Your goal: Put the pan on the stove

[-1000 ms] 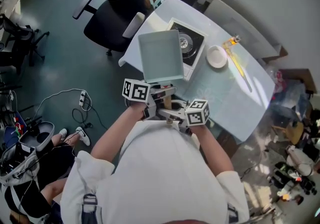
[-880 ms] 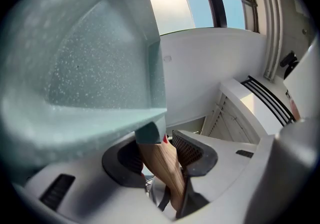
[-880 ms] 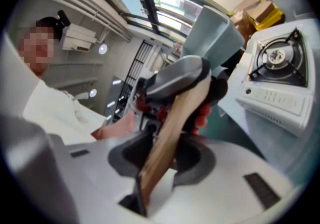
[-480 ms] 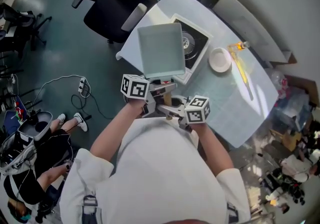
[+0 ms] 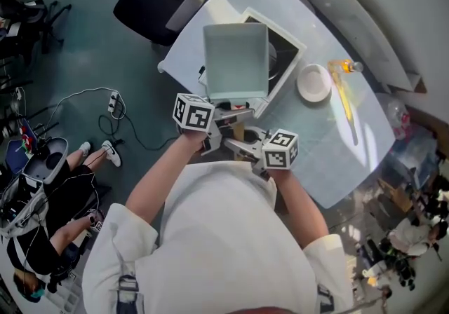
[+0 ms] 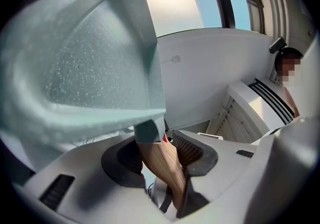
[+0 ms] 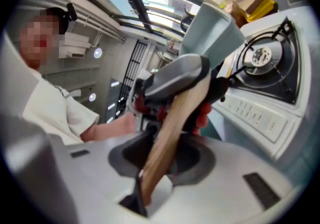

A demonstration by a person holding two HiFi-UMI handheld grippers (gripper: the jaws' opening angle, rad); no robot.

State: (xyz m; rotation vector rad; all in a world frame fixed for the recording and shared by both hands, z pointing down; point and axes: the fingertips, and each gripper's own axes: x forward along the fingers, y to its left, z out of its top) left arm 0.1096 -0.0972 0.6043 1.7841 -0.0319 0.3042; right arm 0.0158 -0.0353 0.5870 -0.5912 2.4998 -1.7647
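Only the head view shows the white plate [image 5: 313,83] beside the stove [image 5: 286,52].

from up here the pan [image 5: 235,60] covers most of the stove [image 5: 286,50], so i see only a sliver of the burner [image 5: 273,66]. the wooden handle [image 5: 237,130] is mostly lost between my left gripper [image 5: 224,120] and my right gripper [image 5: 245,148]. in the left gripper view the pan is soft, blurred and cut off at the top and left edges, and in the right gripper view the stove runs off the right edge.
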